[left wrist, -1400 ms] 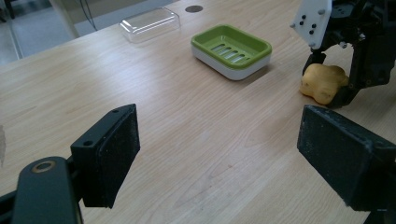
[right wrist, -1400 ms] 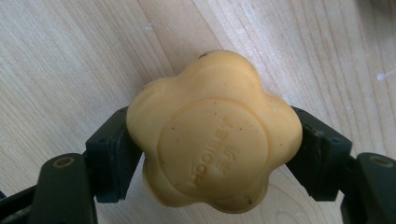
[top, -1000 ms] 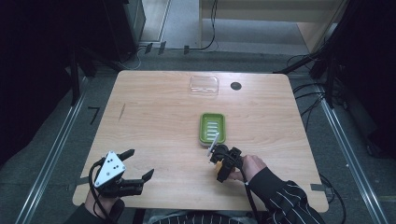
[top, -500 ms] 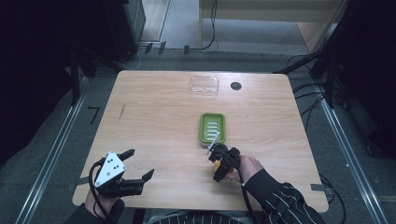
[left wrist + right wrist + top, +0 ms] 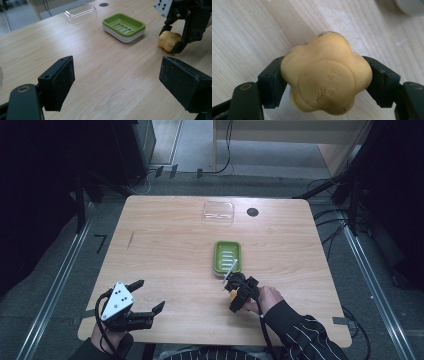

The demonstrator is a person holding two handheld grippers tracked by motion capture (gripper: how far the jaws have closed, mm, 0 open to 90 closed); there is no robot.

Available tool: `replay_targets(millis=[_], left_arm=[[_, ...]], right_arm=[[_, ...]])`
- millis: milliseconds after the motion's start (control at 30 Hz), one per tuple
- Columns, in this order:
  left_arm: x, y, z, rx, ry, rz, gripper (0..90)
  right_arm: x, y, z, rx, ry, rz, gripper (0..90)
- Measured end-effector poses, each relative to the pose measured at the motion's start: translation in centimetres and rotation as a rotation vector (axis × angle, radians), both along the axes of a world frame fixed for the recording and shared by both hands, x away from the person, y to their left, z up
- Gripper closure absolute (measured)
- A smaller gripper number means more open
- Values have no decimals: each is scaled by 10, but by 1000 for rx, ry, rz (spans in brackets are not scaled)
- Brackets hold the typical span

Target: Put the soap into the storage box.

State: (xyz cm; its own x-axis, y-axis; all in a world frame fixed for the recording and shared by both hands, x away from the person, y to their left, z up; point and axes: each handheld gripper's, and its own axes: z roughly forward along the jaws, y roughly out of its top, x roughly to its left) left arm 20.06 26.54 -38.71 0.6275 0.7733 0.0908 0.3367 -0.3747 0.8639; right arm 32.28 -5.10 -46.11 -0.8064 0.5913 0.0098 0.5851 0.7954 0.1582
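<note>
The right gripper (image 5: 235, 291) has its jaws pinching a yellow flower-shaped soap (image 5: 326, 76) from both sides, low over the surface (image 5: 165, 255), the hand (image 5: 267, 299) and striped sleeve (image 5: 305, 335) reaching in from the near right. The left gripper (image 5: 146, 296) rests at the near left corner with its jaws spread wide and nothing between them, pointing right. The surface is pale wood, on a grey floor (image 5: 45, 285) with cables. Just beyond the soap lies a green soap dish (image 5: 228, 256); farther off, near the far edge, a clear lid (image 5: 218, 212) and a dark round hole (image 5: 252, 212).
</note>
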Motion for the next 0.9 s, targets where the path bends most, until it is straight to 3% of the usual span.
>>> replay_targets(millis=[900], left_arm=[[0,-1,0,-2,-1,0,136]], right_arm=[[6,-18,16,16,-55,-32,262]])
